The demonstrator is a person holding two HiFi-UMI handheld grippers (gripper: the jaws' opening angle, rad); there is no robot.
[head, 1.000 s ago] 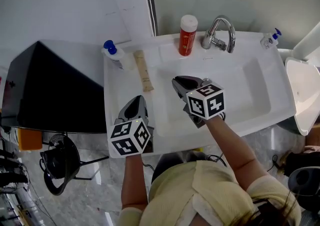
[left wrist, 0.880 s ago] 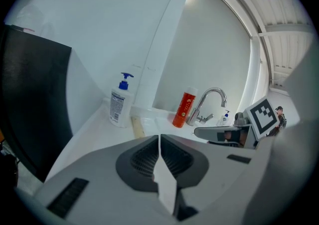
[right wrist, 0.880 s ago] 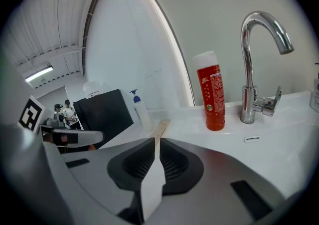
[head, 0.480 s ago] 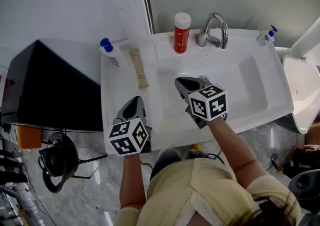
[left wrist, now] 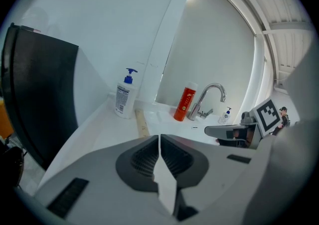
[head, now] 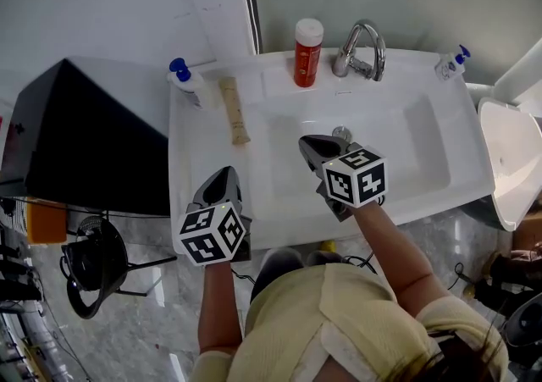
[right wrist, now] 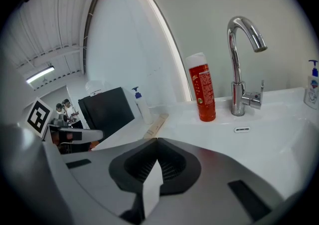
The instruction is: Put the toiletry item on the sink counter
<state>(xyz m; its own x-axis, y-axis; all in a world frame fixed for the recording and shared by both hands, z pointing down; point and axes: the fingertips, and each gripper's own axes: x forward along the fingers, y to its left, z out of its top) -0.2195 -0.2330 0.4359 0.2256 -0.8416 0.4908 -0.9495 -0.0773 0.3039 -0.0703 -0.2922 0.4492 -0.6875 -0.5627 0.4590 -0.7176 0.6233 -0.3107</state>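
A red bottle with a white cap (head: 307,52) (right wrist: 201,88) stands upright on the back ledge of the white sink (head: 440,194), just left of the chrome faucet (head: 360,48). A long beige box (head: 233,109) (left wrist: 142,123) lies on the left counter beside a white pump bottle with a blue top (head: 185,80) (left wrist: 124,97). My left gripper (head: 222,177) (left wrist: 159,136) hovers over the near left counter, shut and empty. My right gripper (head: 312,145) (right wrist: 157,140) hangs over the basin near the drain (head: 341,131), shut with nothing between its jaws.
A small pump bottle (head: 449,63) sits at the sink's back right corner. A black cabinet (head: 76,143) adjoins the sink on the left and a white fixture (head: 512,160) on the right. A wall rises behind the sink.
The right gripper's jaws have closed together over the basin. Both grippers have drawn back slightly toward the sink's near edge. The bottles and box have not moved.
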